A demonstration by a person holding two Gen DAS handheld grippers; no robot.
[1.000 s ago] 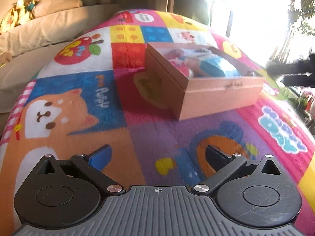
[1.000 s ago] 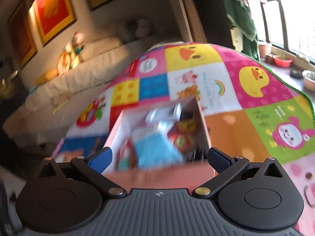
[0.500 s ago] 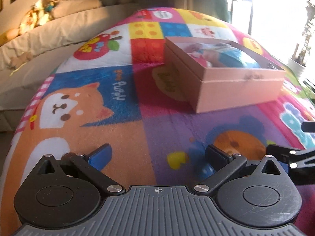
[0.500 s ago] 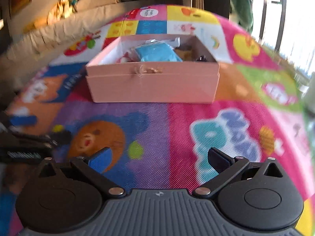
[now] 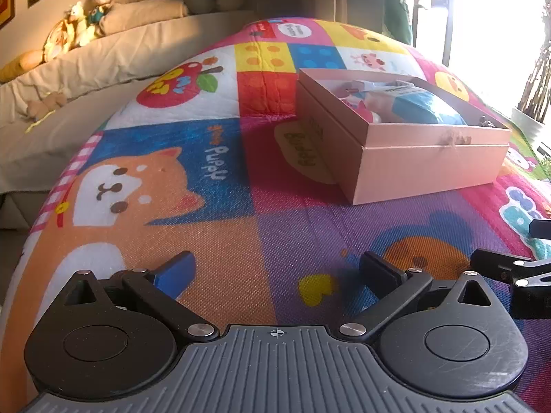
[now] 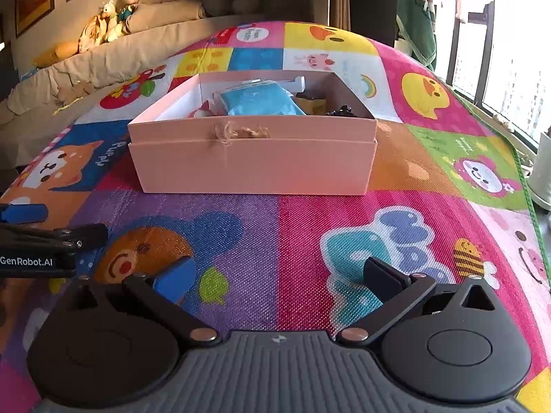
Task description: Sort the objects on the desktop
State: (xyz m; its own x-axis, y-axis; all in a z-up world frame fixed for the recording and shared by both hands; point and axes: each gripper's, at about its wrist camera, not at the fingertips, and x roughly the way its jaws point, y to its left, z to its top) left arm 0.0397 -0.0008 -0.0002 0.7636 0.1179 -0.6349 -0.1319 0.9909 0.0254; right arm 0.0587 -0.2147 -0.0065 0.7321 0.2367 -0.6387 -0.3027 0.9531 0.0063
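A pink cardboard box (image 5: 427, 168) (image 6: 255, 165) sits on the colourful play mat (image 5: 193, 227) (image 6: 303, 213), holding a blue packet (image 6: 258, 101) (image 5: 420, 108) and several small items. My left gripper (image 5: 277, 273) hovers low over the mat, open, with nothing between its fingers, the box ahead and to its right. My right gripper (image 6: 277, 275) is also open and empty, facing the box's front wall. In the right wrist view the left gripper (image 6: 51, 227) shows at the left edge; in the left wrist view the right gripper's fingertips (image 5: 499, 268) show at the right edge.
A beige sofa (image 5: 86, 65) (image 6: 113, 55) with plush toys (image 5: 82, 31) (image 6: 113, 17) runs along the mat's far left side. Windows and hanging clothes (image 6: 416, 31) lie to the right. A white pot (image 6: 542, 175) stands beyond the mat's right edge.
Both grippers have pulled back and down from the box to low over the mat; the right one was above the box a second ago. Both stay open.
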